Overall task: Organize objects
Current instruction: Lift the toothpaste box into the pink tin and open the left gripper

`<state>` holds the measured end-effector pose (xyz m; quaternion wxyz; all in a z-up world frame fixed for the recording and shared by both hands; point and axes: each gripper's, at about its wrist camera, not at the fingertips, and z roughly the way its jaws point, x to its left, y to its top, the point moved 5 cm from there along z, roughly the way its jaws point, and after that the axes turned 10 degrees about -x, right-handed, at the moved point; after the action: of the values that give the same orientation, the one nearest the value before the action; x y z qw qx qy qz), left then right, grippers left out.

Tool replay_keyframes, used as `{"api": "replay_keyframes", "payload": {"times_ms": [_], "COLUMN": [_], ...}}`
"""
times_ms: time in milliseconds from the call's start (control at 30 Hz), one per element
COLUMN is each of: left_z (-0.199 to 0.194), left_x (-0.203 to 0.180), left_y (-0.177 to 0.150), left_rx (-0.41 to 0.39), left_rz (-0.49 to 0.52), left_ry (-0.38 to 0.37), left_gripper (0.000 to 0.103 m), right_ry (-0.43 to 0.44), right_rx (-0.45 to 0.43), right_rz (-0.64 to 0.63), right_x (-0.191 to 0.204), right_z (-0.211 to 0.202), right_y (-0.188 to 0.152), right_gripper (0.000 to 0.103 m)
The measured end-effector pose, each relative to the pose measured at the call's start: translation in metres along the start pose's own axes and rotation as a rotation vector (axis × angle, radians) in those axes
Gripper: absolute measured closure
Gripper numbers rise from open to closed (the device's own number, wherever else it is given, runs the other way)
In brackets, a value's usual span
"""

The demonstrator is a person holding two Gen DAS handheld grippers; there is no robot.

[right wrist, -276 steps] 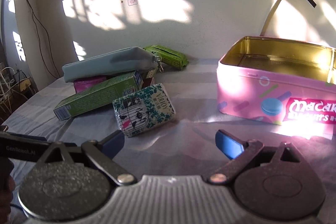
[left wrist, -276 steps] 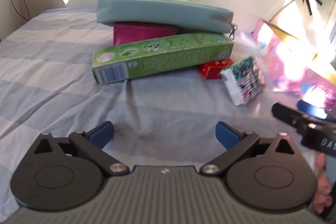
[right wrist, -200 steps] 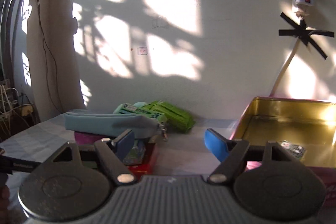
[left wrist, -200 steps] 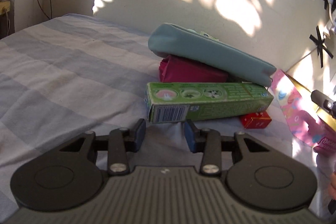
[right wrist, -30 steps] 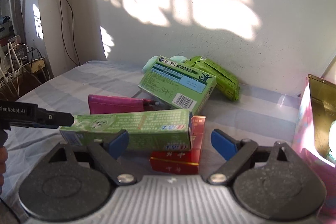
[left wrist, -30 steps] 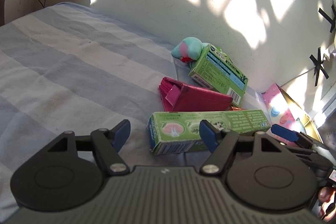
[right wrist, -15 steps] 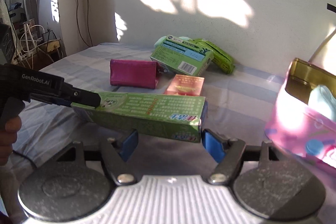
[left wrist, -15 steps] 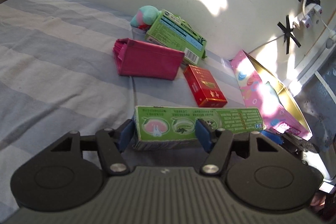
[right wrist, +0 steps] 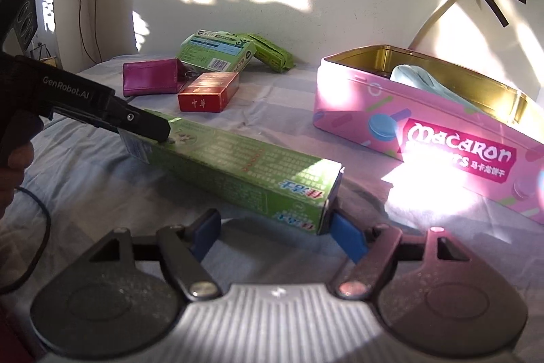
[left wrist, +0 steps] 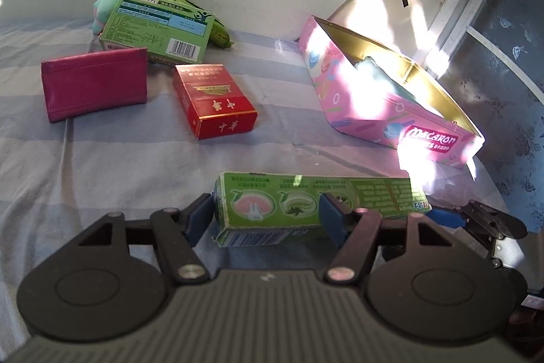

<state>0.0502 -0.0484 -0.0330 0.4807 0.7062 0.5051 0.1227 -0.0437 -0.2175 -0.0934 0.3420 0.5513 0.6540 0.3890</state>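
My left gripper (left wrist: 265,216) is shut on one end of a long green toothpaste box (left wrist: 357,196) and holds it just above the striped sheet. My right gripper (right wrist: 275,233) has its fingers around the box's other end (right wrist: 238,169), with the right pad against the end flap. In the right wrist view the left gripper (right wrist: 146,125) clamps the far end. The pink Macaron tin (left wrist: 391,111) stands open to the right, a teal pouch (right wrist: 428,84) inside it.
A red carton (left wrist: 214,101), a magenta pouch (left wrist: 95,87), a green medicine box (left wrist: 156,26), a green wipes pack (right wrist: 272,53) and a teal plush (left wrist: 102,12) lie toward the wall. A window frame (left wrist: 476,22) is at the right.
The toothpaste box has been carried right, away from the other objects and close to the pink tin. Both grippers moved with it; the right fingers closed in on its end.
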Motion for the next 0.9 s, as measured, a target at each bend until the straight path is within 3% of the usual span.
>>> {"api": "replay_keyframes", "payload": {"times_ms": [67, 200, 333, 367, 500, 600, 667, 900], "left_z": [-0.004, -0.009, 0.001, 0.002, 0.001, 0.005, 0.016, 0.101], "left_x": [0.002, 0.004, -0.004, -0.008, -0.030, -0.060, -0.081, -0.130], "left_y": [0.002, 0.001, -0.004, 0.000, 0.034, 0.069, 0.086, 0.116], "left_rx": [-0.010, 0.005, 0.029, 0.032, -0.018, -0.091, -0.112, 0.003], "left_rz": [0.003, -0.028, -0.025, -0.008, 0.036, 0.098, 0.144, 0.225], "left_ry": [0.020, 0.015, 0.007, 0.017, -0.019, -0.062, -0.080, -0.102], "left_gripper": [0.034, 0.034, 0.033, 0.034, 0.035, 0.034, 0.034, 0.033], "right_ry": [0.002, 0.029, 0.044, 0.029, 0.011, -0.049, -0.092, -0.201], "right_rx": [-0.015, -0.018, -0.025, -0.037, -0.109, -0.220, -0.246, -0.103], "right_rz": [-0.043, -0.061, -0.032, -0.027, 0.035, 0.034, 0.049, 0.047], "right_x": [-0.001, -0.003, -0.004, -0.007, -0.031, -0.056, -0.078, -0.156], "right_z": [-0.001, 0.007, 0.016, 0.015, 0.000, -0.020, -0.024, 0.005], "right_y": [0.001, 0.002, 0.004, 0.005, 0.026, 0.055, 0.068, 0.082], "right_gripper": [0.021, 0.021, 0.029, 0.040, 0.042, 0.042, 0.040, 0.040]}}
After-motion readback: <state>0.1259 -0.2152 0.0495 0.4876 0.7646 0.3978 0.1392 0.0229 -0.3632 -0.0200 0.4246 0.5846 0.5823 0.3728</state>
